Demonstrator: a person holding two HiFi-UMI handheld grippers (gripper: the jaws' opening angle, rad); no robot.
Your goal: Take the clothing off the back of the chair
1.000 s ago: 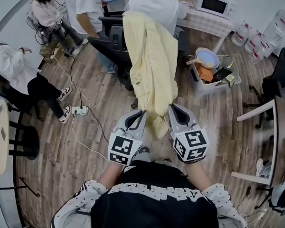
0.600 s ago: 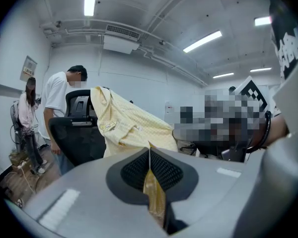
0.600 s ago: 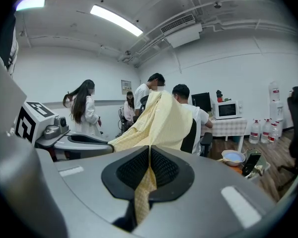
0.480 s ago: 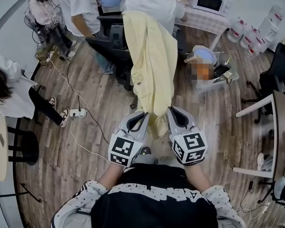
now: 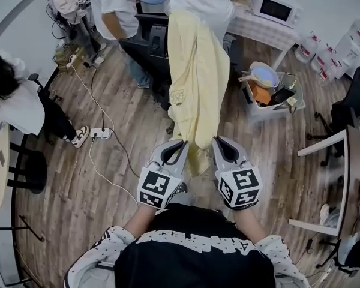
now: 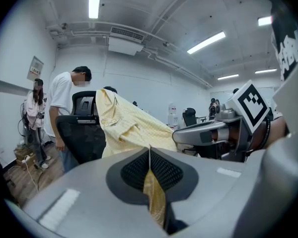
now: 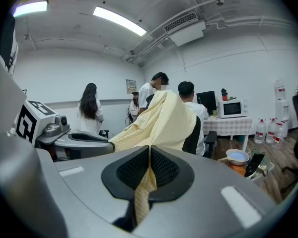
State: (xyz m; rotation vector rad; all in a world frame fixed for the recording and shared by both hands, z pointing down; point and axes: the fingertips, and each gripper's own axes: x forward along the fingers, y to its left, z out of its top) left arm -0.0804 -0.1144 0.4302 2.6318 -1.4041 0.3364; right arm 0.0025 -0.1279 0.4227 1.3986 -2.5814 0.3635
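A pale yellow shirt [image 5: 195, 80] hangs over the back of a black office chair [image 5: 149, 44] and stretches down toward me. My left gripper [image 5: 181, 143] is shut on the shirt's lower hem at the left. My right gripper [image 5: 216, 140] is shut on the hem at the right. In the left gripper view a strip of the yellow shirt [image 6: 154, 197] is pinched between the dark pads, and the shirt [image 6: 126, 125] drapes the chair [image 6: 79, 133] ahead. The right gripper view shows the same pinch on the yellow cloth [image 7: 144, 190], with the shirt [image 7: 164, 120] beyond it.
Several people stand or sit around the chair, one in a white shirt [image 5: 117, 5] right behind it. A clear bin [image 5: 270, 95] with bowls sits on the wooden floor to the right. A power strip [image 5: 101, 134] and cable lie left. A microwave [image 5: 277, 8] stands on a table.
The shirt's upper end and the chair sit a little further right in the head view. Both grippers keep their hold on the hem. The people at the left have shifted.
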